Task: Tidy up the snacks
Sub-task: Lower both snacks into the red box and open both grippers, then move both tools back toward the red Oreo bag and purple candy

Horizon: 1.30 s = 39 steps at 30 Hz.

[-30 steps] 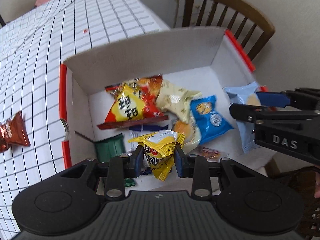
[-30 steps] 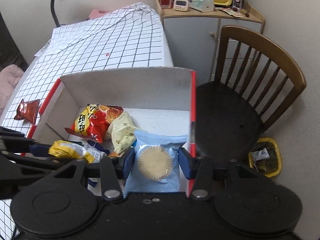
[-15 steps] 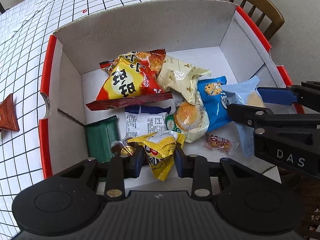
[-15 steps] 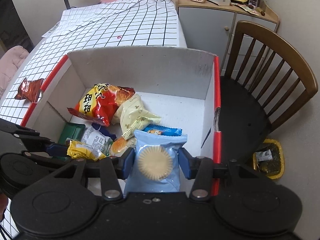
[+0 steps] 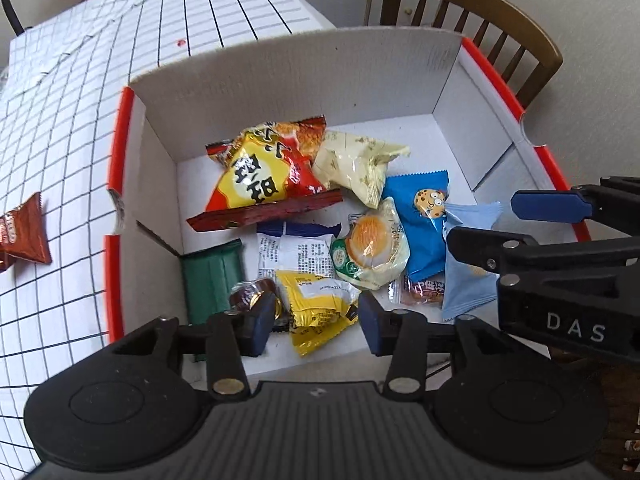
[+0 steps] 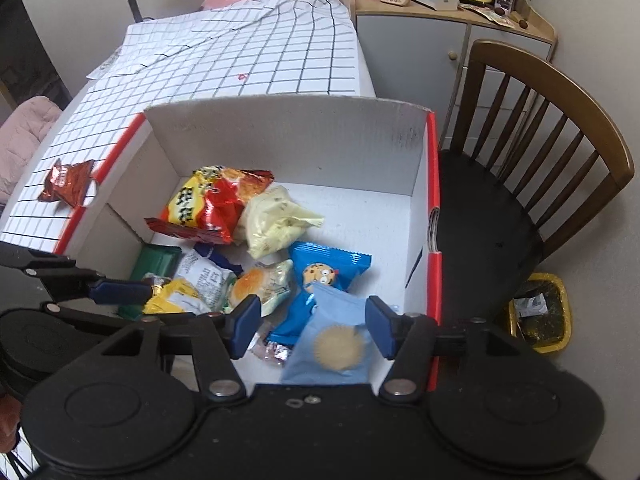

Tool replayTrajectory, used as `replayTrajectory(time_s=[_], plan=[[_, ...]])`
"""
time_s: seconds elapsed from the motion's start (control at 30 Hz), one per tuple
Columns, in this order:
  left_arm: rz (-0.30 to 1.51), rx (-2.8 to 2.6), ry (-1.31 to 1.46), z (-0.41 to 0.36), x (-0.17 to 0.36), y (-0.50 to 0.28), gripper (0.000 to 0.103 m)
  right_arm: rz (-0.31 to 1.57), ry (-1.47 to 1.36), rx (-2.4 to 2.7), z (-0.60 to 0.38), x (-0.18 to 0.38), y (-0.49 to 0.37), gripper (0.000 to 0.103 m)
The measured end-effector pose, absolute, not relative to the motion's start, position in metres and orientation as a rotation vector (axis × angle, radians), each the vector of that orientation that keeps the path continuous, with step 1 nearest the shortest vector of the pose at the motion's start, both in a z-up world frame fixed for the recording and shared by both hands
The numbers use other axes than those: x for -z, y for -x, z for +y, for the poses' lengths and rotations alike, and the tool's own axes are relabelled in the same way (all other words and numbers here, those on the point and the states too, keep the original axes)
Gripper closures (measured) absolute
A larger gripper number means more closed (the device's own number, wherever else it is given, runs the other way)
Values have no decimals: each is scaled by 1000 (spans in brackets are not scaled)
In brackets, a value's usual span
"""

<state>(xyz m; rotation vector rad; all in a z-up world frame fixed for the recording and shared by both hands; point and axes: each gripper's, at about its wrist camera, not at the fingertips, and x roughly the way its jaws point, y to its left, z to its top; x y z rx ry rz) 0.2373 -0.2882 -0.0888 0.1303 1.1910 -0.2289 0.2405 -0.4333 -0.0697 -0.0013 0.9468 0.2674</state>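
A white cardboard box with red rims (image 5: 288, 76) (image 6: 288, 136) holds several snack packets. My left gripper (image 5: 314, 320) is open above the box's near edge; a yellow packet (image 5: 318, 304) lies loose between its fingers on the box floor. It shows in the right wrist view too (image 6: 168, 300). My right gripper (image 6: 314, 326) is open; a light blue packet (image 6: 332, 344) lies below it inside the box, also in the left wrist view (image 5: 466, 276). A red-brown packet (image 5: 24, 236) (image 6: 66, 184) lies on the checked tablecloth left of the box.
In the box lie a red-and-yellow chip bag (image 5: 264, 176), a pale yellow bag (image 5: 356, 164), a blue cookie packet (image 5: 424, 220), a bun packet (image 5: 372, 248) and a green packet (image 5: 212, 276). A wooden chair (image 6: 532, 184) stands right of the box, a yellow bin (image 6: 540, 312) beside it.
Both grippers have opened. The yellow packet has dropped from the left gripper and the light blue packet from the right gripper into the box. Both grippers have pulled up slightly.
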Motion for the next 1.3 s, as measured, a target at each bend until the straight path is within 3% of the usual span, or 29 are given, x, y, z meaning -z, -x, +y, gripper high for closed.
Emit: replayTrajectory(time_s=[0.63,1.13,1.3], plan=[[1031,169,-10,-235,22,-191,42,838,-9,-330,-420,7,-195,16],[948,150,127,-146,-14,-166,29,758,-18,-392,-365,-33,-174,6],[923,133,162,-105,-18,-166,20,745,-14,-416,-330,-40,-175,4]])
